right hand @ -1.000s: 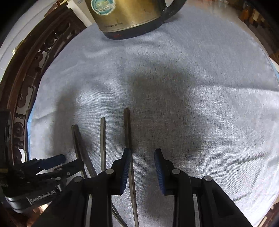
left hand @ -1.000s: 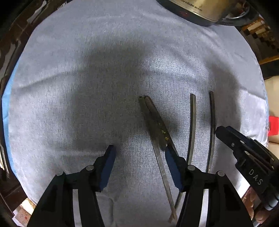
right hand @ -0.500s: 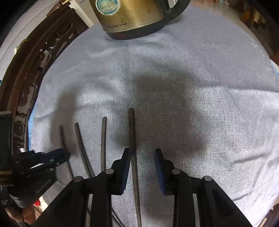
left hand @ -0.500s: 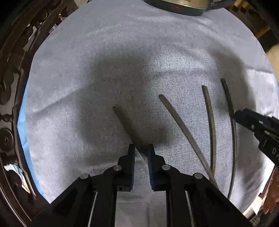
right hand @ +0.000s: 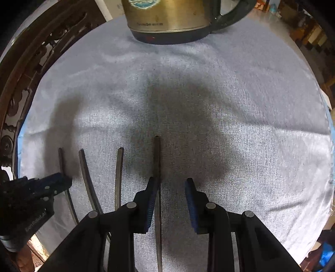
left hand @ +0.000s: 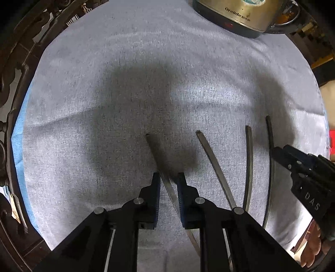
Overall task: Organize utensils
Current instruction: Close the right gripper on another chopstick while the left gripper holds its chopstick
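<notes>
Chopsticks (left hand: 213, 159) before "Grelide" kettle (left hand: 236, 14)

The kettle (right hand: 167, 21) top is cut off by the upper edge.

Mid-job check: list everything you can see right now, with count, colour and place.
chopsticks: four, dark metal, side by side on the cloth, ends toward the kettle; the leftmost one lies between the left fingers, the rightmost beside the right gripper's left finger
kettle: one, brass-coloured with black base and handle, far edge of the cloth
cloth: one, grey, covers the tabletop
carved chair back: one, dark brown wood, past the cloth's left edge
left hand-held gripper: black with blue pads, fingers close around the leftmost chopstick; whether the pads are pressing it is unclear
right hand-held gripper: black with blue pads, open, over the rightmost chopstick
</notes>
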